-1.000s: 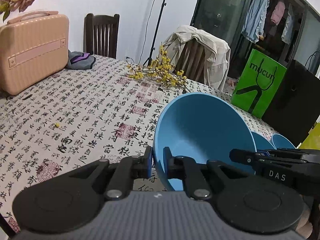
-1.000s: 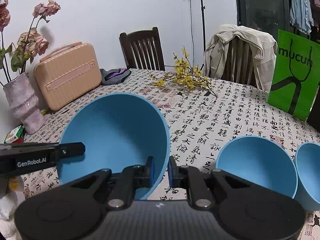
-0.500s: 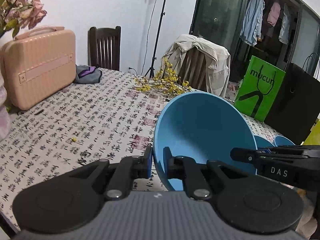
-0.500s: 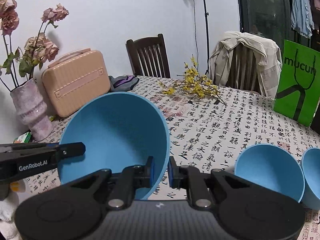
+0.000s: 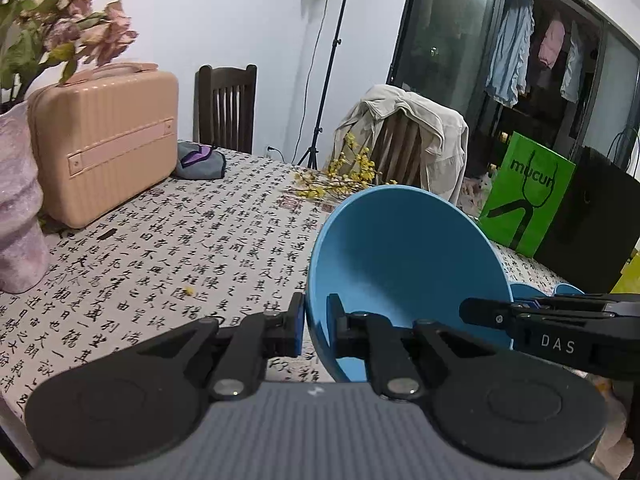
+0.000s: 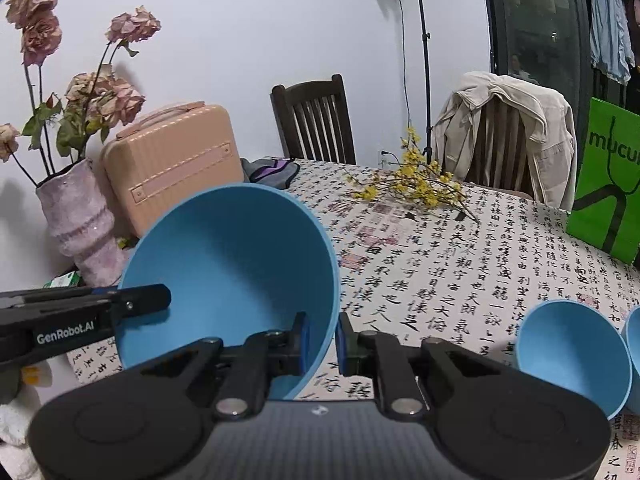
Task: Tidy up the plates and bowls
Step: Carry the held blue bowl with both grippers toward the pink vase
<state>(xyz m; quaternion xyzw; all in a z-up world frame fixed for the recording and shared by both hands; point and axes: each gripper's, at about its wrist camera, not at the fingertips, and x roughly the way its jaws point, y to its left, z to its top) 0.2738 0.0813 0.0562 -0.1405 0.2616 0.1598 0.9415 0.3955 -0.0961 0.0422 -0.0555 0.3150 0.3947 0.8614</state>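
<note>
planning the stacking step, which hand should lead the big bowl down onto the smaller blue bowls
Right, probably. Both grippers clamp the big blue bowl, but the smaller blue bowl sits beside the right gripper, on the far side from the left gripper.

A home dining room: a table [image 6: 460,280] under a calligraphy cloth, wooden chairs [image 6: 314,120], a vase [image 6: 76,224] of dried roses, laundry [image 5: 512,60] hanging behind glass doors.

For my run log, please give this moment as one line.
left gripper: shut on large blue bowl rim | right gripper: shut on opposite rim | bowl: lifted, tilted
</note>
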